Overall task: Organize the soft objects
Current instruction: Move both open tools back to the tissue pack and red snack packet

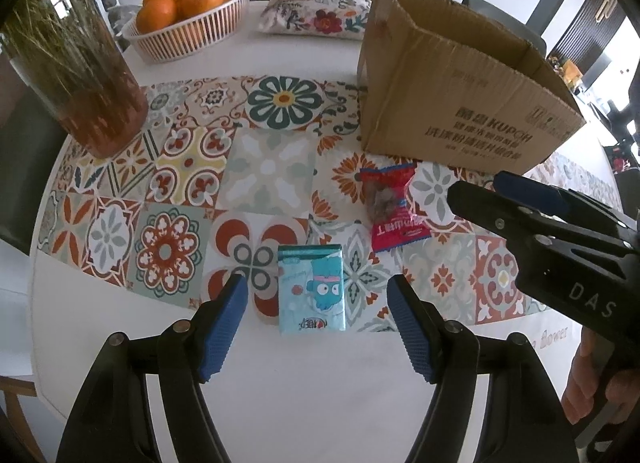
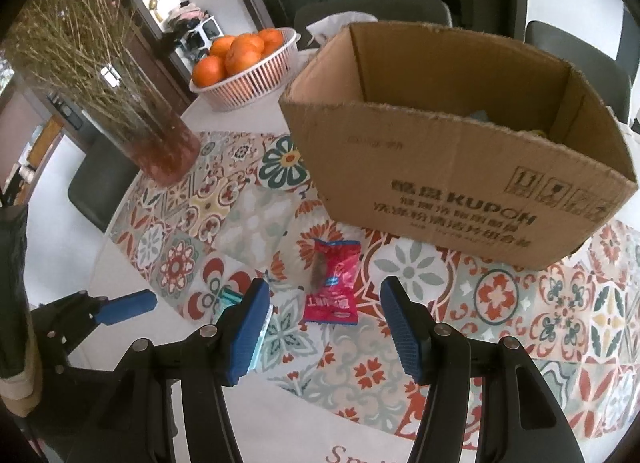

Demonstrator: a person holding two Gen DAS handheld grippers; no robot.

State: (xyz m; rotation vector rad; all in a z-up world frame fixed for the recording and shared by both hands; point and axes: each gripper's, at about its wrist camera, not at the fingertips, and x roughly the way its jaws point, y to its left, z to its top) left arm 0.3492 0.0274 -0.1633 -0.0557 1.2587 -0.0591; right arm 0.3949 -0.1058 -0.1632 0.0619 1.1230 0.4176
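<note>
both grippers hang half open and empty over the table, the left gripper (image 1: 316, 303) straddling the blue tissue pack (image 1: 311, 289) and the right gripper (image 2: 324, 311) lined up on the red snack packet (image 2: 332, 283), so each seems to need lowering and closing before carrying to the cardboard box (image 2: 460, 183).

We count one cardboard box (image 1: 460, 103). In front of it lie one red snack packet (image 1: 394, 209) and one pale blue tissue pack (image 1: 311, 289), so two loose soft things. To the left of the box stand one white basket (image 1: 188, 29) with at least four oranges (image 1: 158, 13) showing, and one glass vase (image 1: 76, 63) of dried stems. Behind the box's left corner sits one floral tissue pouch (image 1: 316, 15). Two grippers show, one left (image 1: 318, 323) and one right (image 2: 324, 333).
</note>
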